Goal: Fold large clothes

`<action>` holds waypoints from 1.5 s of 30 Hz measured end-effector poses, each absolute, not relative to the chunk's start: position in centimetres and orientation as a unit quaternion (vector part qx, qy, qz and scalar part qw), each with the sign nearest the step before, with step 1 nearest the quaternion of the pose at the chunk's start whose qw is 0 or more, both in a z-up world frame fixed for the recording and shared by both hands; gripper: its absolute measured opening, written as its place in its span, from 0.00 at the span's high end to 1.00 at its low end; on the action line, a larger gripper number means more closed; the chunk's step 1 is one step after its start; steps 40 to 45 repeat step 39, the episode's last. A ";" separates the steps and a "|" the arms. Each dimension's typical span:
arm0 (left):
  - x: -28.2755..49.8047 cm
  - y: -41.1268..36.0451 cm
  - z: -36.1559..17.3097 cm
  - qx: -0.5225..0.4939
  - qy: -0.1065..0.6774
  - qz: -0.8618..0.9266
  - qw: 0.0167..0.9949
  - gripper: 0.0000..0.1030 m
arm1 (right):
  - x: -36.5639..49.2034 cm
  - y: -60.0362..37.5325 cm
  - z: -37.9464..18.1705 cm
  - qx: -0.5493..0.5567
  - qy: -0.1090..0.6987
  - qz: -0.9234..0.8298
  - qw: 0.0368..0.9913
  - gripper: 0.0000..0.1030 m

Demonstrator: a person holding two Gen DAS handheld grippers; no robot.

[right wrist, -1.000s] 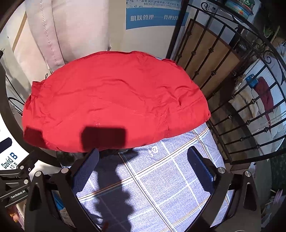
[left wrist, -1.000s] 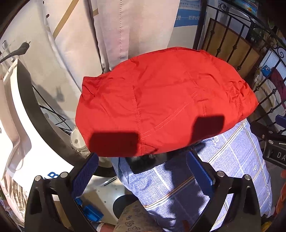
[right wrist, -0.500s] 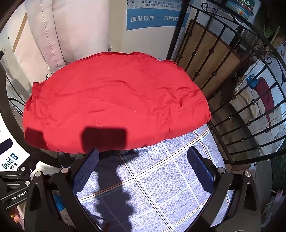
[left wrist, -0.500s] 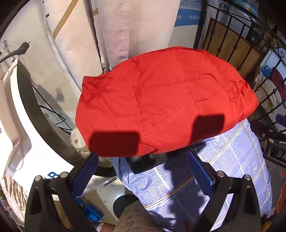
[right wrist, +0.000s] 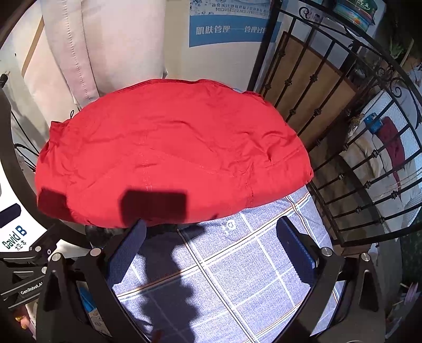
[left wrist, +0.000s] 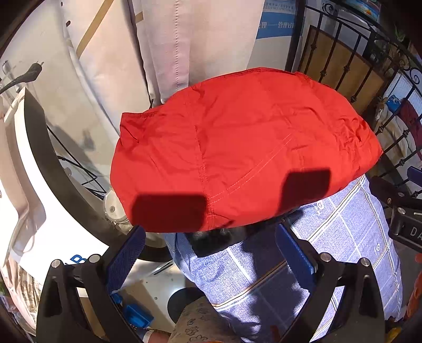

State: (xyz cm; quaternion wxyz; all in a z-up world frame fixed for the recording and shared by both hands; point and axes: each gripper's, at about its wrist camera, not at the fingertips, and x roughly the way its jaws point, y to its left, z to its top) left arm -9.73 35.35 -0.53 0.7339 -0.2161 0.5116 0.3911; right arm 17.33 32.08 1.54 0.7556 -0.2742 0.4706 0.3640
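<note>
A red garment (left wrist: 237, 147) (right wrist: 168, 153) lies folded in a rounded stack on a blue checked cloth (left wrist: 348, 237) (right wrist: 237, 269) that covers the work surface. My left gripper (left wrist: 211, 253) hovers open just short of the garment's near edge, above its left part, with nothing between the blue pads. Over the checked cloth near the garment's right part, my right gripper (right wrist: 211, 248) is also open and holds nothing. Both cast square finger shadows on the red fabric. A dark object under the garment's near edge is mostly hidden.
A black iron railing (right wrist: 343, 147) runs along the right side. A pale hanging cloth (left wrist: 195, 42) and a poster (right wrist: 232, 23) stand behind the garment. A white and black curved machine (left wrist: 34, 184) sits at the left. The other gripper's body (left wrist: 403, 219) shows at the right edge.
</note>
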 end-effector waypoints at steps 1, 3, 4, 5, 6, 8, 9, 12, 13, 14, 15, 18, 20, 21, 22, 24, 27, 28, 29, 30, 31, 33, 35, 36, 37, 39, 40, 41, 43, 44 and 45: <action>-9.7 35.4 -0.6 -0.216 0.511 0.391 0.734 0.06 | 17.3 32.1 1.6 -0.275 0.470 0.364 0.756 0.05; -9.7 35.5 -0.6 -0.216 0.511 0.392 0.734 0.06 | 17.3 32.1 1.5 -0.275 0.468 0.364 0.757 0.05; -9.7 35.5 -0.6 -0.216 0.511 0.392 0.734 0.06 | 17.3 32.2 1.5 -0.276 0.467 0.365 0.757 0.05; -9.7 35.5 -0.6 -0.215 0.510 0.393 0.734 0.06 | 17.3 32.2 1.5 -0.276 0.466 0.365 0.757 0.05; -9.8 35.5 -0.6 -0.216 0.510 0.393 0.734 0.06 | 17.3 32.2 1.5 -0.277 0.465 0.365 0.757 0.05; -9.8 35.7 -0.7 -0.217 0.509 0.394 0.734 0.06 | 17.2 32.3 1.5 -0.278 0.464 0.367 0.757 0.05; -9.8 35.7 -0.7 -0.217 0.509 0.394 0.733 0.06 | 17.3 32.3 1.5 -0.279 0.464 0.367 0.756 0.05; -9.9 35.6 -0.6 -0.217 0.508 0.395 0.734 0.06 | 17.3 32.3 1.4 -0.279 0.465 0.367 0.756 0.05; -9.9 35.6 -0.6 -0.217 0.508 0.395 0.734 0.06 | 17.2 32.3 1.4 -0.279 0.465 0.367 0.756 0.05; -9.9 35.6 -0.7 -0.217 0.508 0.395 0.734 0.06 | 17.2 32.4 1.4 -0.280 0.465 0.367 0.755 0.05; -9.9 35.6 -0.6 -0.217 0.508 0.395 0.734 0.06 | 17.2 32.4 1.3 -0.281 0.465 0.367 0.755 0.05; -9.9 35.6 -0.6 -0.217 0.508 0.397 0.733 0.06 | 17.1 32.4 1.3 -0.281 0.465 0.367 0.755 0.05; -9.9 35.5 -0.6 -0.213 0.504 0.399 0.736 0.06 | 17.1 32.4 1.3 -0.281 0.465 0.367 0.755 0.05; -9.9 35.4 -0.5 -0.206 0.502 0.401 0.738 0.06 | 17.2 32.4 1.3 -0.281 0.465 0.367 0.755 0.05; -9.8 35.3 -0.4 -0.199 0.500 0.404 0.740 0.06 | 17.1 32.4 1.3 -0.281 0.465 0.367 0.755 0.05; -9.7 35.2 -0.3 -0.191 0.500 0.404 0.742 0.06 | 17.1 32.4 1.2 -0.281 0.465 0.367 0.755 0.05; -9.8 35.3 -0.5 -0.196 0.502 0.402 0.741 0.06 | 17.1 32.4 1.1 -0.281 0.467 0.366 0.754 0.05; -9.8 35.2 -0.5 -0.198 0.502 0.401 0.740 0.06 | 17.1 32.4 1.1 -0.282 0.467 0.367 0.754 0.05; -9.8 35.2 -0.5 -0.201 0.503 0.400 0.740 0.06 | 17.1 32.5 1.1 -0.282 0.466 0.367 0.754 0.05; -9.9 35.3 -0.6 -0.204 0.503 0.399 0.739 0.06 | 17.0 32.5 1.1 -0.282 0.466 0.367 0.754 0.05; -9.9 35.3 -0.5 -0.206 0.503 0.398 0.739 0.06 | 17.0 32.4 1.1 -0.281 0.466 0.367 0.754 0.05; -9.9 35.3 -0.5 -0.206 0.502 0.399 0.739 0.06 | 17.0 32.4 1.0 -0.282 0.466 0.367 0.754 0.05; -10.0 35.2 -0.5 -0.209 0.503 0.398 0.738 0.06 | 17.0 32.4 1.1 -0.282 0.465 0.368 0.754 0.05; -10.0 35.3 -0.5 -0.211 0.503 0.396 0.738 0.06 | 16.9 32.4 1.1 -0.282 0.465 0.368 0.754 0.05; -10.0 35.3 -0.5 -0.213 0.503 0.395 0.739 0.06 | 17.0 32.4 1.1 -0.282 0.465 0.368 0.754 0.05; -10.0 35.1 -0.5 -0.213 0.503 0.396 0.738 0.06 | 16.9 32.4 1.1 -0.282 0.465 0.369 0.754 0.05; -10.0 35.1 -0.5 -0.213 0.503 0.396 0.738 0.06 | 16.9 32.4 1.1 -0.282 0.465 0.369 0.754 0.05; -10.0 35.1 -0.5 -0.213 0.503 0.396 0.738 0.06 | 16.9 32.4 1.1 -0.282 0.465 0.369 0.754 0.05; -10.0 35.1 -0.5 -0.213 0.503 0.396 0.738 0.06 | 16.9 32.4 1.1 -0.282 0.465 0.369 0.754 0.05; -10.0 35.1 -0.5 -0.213 0.503 0.396 0.738 0.06 | 16.9 32.4 1.1 -0.282 0.465 0.369 0.754 0.05; -10.0 35.1 -0.5 -0.213 0.503 0.396 0.738 0.06 | 16.9 32.4 1.1 -0.282 0.465 0.369 0.754 0.05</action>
